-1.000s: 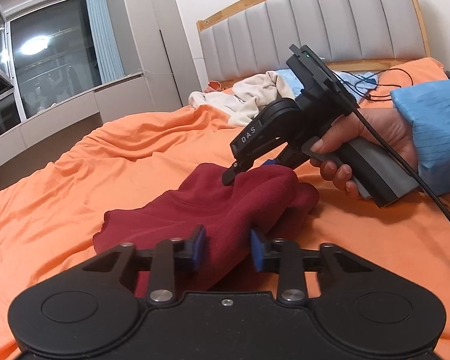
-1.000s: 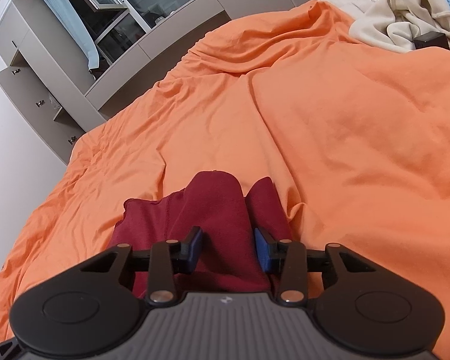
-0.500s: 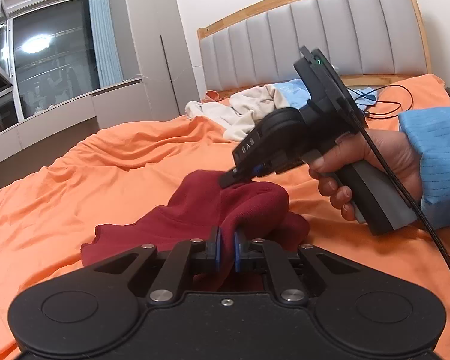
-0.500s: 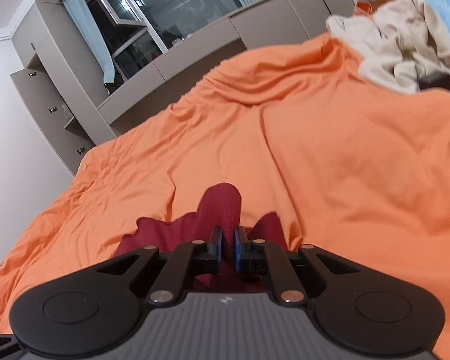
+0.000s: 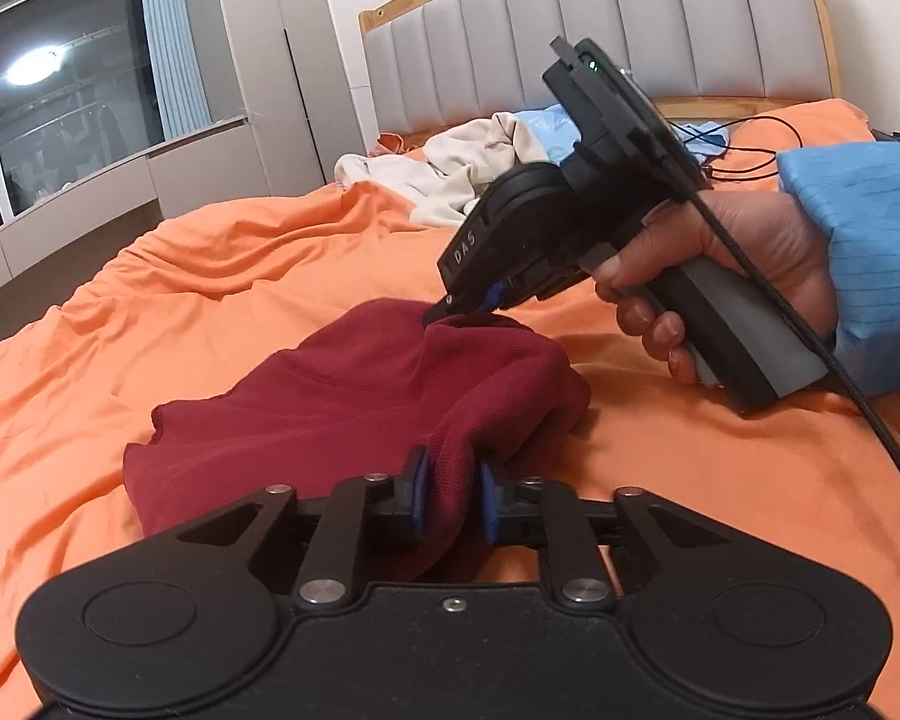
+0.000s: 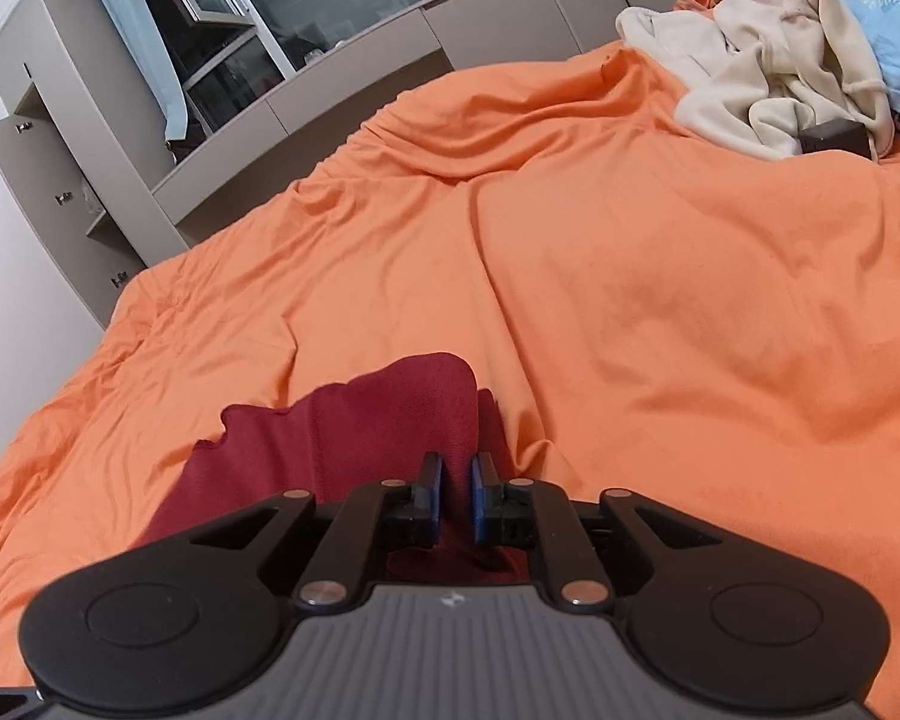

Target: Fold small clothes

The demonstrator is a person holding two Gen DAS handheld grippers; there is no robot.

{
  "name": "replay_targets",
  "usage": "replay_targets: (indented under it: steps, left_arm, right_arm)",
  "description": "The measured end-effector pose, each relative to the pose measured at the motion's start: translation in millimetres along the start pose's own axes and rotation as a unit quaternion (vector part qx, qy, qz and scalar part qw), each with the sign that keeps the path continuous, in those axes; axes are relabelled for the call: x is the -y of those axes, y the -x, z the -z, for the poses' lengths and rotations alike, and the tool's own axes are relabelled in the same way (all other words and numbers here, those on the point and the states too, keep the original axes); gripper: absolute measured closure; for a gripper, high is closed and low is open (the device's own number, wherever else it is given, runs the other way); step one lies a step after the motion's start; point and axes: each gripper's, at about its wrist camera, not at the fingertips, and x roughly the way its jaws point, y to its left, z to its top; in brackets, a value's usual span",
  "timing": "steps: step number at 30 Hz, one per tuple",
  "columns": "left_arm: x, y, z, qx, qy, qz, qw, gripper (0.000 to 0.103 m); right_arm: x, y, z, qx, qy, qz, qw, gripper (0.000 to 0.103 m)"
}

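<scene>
At the far left of the left wrist view, a window (image 5: 60, 114) and a grey cabinet (image 5: 252, 48) are seen beyond the orange bedsheet (image 5: 222, 276). A dark red garment (image 5: 354, 396) is bunched on the sheet near the lower middle, its frilled edge lying toward the left. A raised fold at its near edge is pinched by the left gripper (image 5: 452, 495), whose 2 blue-padded fingers are drawn in against the cloth from both sides. Further right, the far top of the garment is nipped by the right gripper (image 5: 450, 315), its tips pressed together on a small peak of fabric. That tool is held by a hand (image 5: 732, 264) in a blue sleeve (image 5: 864, 240), with a black cable (image 5: 810, 348) trailing from it. In the right wrist view, the garment (image 6: 330, 438) is seen bunched between the nearly closed fingers of the right gripper (image 6: 455, 498). A pile of cream clothes (image 6: 768, 72) is left near the headboard (image 5: 570, 36), well apart from the garment.
</scene>
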Motion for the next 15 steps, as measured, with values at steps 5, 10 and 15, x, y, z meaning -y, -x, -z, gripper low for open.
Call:
replay_targets:
  steps: [5, 10, 15]
  left_arm:
    - [-10.2, 2.2, -2.7, 0.001, 0.039, 0.016, 0.9991, 0.067]
    - [-30.7, 8.0, -5.8, 0.014, 0.119, 0.026, 0.9925, 0.039]
    - [-57.3, 16.2, -8.4, 0.031, 0.197, -0.005, 0.9799, 0.007]
  right_arm:
    - [-1.9, 3.3, -1.0, 0.002, 0.005, 0.004, 1.0, 0.079]
    - [-3.8, 8.1, -3.0, 0.009, 0.012, 0.006, 1.0, 0.045]
    - [-6.1, 15.6, -4.6, 0.02, 0.02, 0.007, 1.0, 0.01]
